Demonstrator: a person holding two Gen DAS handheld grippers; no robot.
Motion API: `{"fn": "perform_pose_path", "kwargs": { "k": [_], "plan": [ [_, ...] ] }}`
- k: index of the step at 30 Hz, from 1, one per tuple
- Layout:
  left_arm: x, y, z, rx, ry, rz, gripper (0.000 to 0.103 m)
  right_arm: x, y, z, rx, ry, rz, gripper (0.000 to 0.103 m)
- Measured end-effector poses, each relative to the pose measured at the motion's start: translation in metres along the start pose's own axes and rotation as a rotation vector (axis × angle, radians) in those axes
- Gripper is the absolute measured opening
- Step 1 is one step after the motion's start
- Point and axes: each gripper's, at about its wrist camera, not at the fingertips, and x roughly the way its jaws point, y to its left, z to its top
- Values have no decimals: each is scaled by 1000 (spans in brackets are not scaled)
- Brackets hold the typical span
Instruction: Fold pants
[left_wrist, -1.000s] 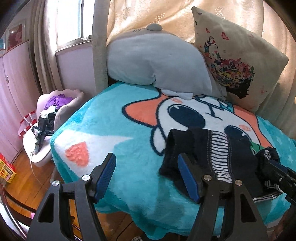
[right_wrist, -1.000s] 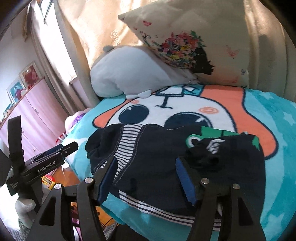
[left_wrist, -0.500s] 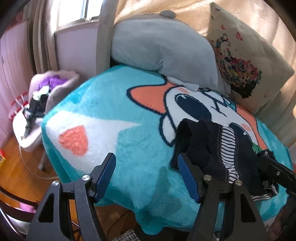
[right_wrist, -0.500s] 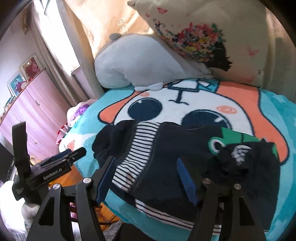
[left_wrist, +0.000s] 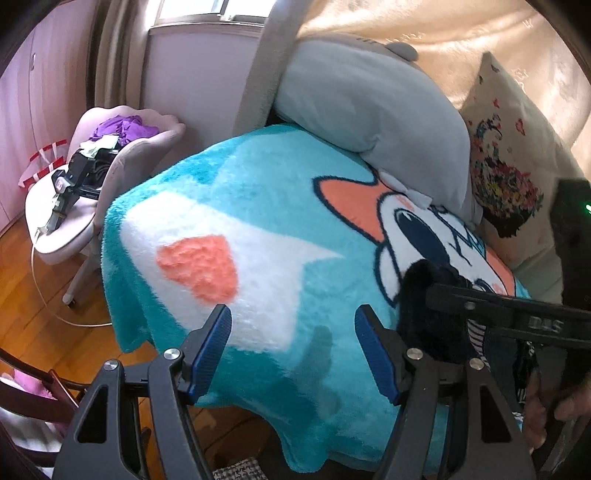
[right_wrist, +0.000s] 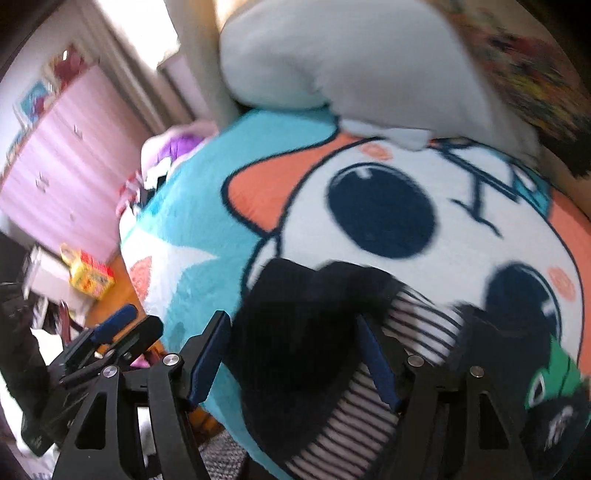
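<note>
Dark navy pants with a striped lining and a green patch lie bunched on a turquoise cartoon blanket. My right gripper hangs open over their dark left end, with cloth showing between the fingers but no pad pressing on it; this view is blurred. My left gripper is open over bare blanket, left of the pants. A black finger of the right gripper crosses above the pants in the left wrist view. The left gripper's blue pad shows at the lower left.
A grey plush pillow and a floral cushion lean at the back. A pink chair piled with clothes stands left of the bed on a wooden floor. A hand shows at the lower right.
Both grippers have moved left along the bed. The right one went from over the middle of the pants to their dark left end. The left one now looks at bare blanket.
</note>
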Motion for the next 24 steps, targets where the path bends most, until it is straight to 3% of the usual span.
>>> {"fn": "perform_pose_path", "kwargs": {
  "k": [9, 11, 13, 14, 16, 24],
  "plan": [
    [0, 17, -4, -31, 0, -37, 68, 50, 33, 22, -150, 143, -257, 86],
    [-2, 13, -6, -12, -4, -65, 68, 50, 37, 20, -188, 143, -280, 81],
    [-4, 8, -9, 8, -9, -96, 68, 42, 35, 19, -201, 121, -296, 59],
    [-4, 3, -10, 23, -5, -114, 68, 38, 33, 18, -200, 112, -290, 54],
    [-4, -8, -12, 53, 9, -149, 68, 26, 24, 17, -184, 85, -265, 34],
    [5, -65, -27, 216, 8, -224, 68, -11, -6, 5, -83, -12, -138, 30]
  ]
}}
